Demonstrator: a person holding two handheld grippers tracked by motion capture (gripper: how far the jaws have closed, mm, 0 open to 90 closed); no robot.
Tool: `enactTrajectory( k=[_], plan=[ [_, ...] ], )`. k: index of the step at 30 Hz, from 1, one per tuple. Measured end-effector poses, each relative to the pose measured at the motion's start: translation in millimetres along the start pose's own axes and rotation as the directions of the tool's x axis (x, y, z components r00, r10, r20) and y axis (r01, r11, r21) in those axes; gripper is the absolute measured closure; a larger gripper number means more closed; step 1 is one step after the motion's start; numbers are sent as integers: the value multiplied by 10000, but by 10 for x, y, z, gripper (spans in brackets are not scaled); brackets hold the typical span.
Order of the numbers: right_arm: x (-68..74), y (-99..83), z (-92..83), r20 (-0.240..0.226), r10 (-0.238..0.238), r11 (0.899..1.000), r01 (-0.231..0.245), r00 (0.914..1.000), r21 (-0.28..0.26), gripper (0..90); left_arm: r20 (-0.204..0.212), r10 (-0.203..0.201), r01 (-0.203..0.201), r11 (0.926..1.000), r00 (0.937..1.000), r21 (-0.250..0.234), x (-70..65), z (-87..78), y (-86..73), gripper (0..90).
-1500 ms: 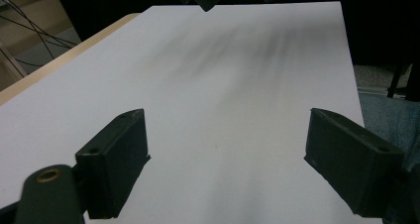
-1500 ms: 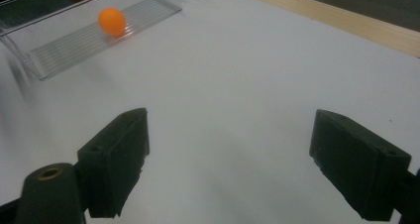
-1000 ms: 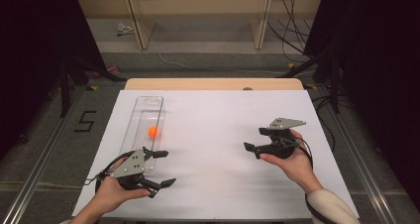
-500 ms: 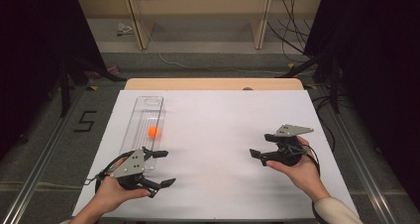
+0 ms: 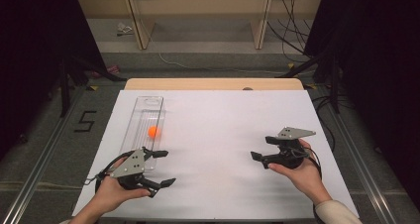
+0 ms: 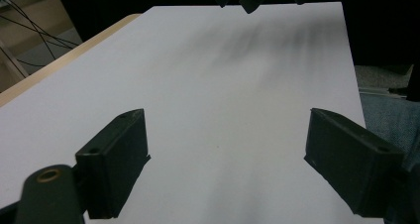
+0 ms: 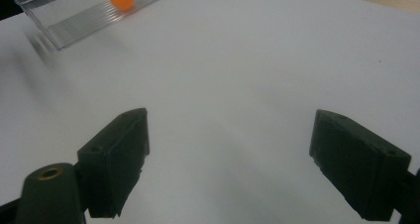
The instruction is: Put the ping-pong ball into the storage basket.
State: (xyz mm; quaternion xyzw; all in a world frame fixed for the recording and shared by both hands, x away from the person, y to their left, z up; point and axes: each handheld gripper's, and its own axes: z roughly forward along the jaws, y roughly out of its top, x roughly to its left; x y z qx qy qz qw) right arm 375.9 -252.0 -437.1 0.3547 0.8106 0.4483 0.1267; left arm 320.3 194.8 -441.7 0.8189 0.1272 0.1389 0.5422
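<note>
While the left claw (image 5: 161,168) holds position at the near end of the clear ribbed plastic tray (image 5: 144,127), the right claw (image 5: 261,148) has pulled back toward the near right of the white table (image 5: 218,125) over the last second. Both claws are spread wide, gripping nothing. The small orange ball (image 5: 153,131) sits inside the tray, about midway along; the tray has no other contents. Judgement: right is clearing out, so left is better placed for the pick.
</note>
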Motion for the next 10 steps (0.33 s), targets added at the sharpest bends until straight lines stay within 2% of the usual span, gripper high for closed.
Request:
enactTrajectory(
  k=[10],
  plan=[
    [-56, -8, -32, 108, 195, 9995, -192, 9998, -237, 165, 45, 10, -10, 10000, 10000, 19, 1, 11, 4, 163]
  ],
)
